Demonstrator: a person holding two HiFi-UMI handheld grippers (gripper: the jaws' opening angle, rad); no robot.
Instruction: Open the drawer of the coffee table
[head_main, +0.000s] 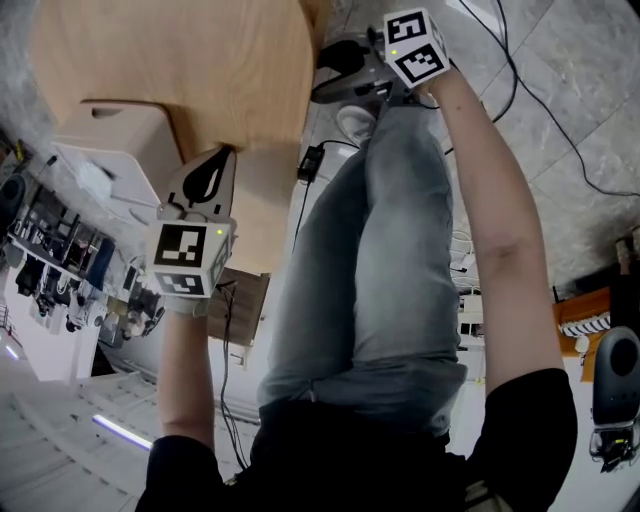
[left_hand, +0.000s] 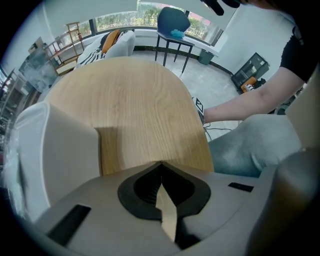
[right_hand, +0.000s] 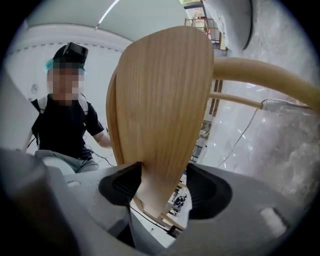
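1. R gripper (right_hand: 165, 175): jaws about half apart, straddling the edge of the wooden worktop (right_hand: 160, 90). Wood close against one pad, gap at the other, so nothing clamped. Risk: closing here grabs the worktop, not the drawer, and a pull prob. drags or tips the whole table.
2. L gripper (left_hand: 161, 165): jaws together at the tips, empty, aimed down over the worktop. White drawer (left_hand: 47, 150) just to its left and lower, tucked under the worktop. Risk: shut jaws can't take the notch in the drawer front. Likely to skid off the smooth white face unless opened first.
3. Can't tell whether the drawer is already partly out. Risk: a pull off its line of travel could jam it, esp. w/ only one gripper on it.
4. Legs (head_main: 380, 250) close below the R gripper and near the table. Risk: poss. knock to that gripper, or a blocked path if the table shifts their way.
5. No brace on the table yet. Risk: w/ nothing holding it, drawer friction could move the table instead of the drawer.
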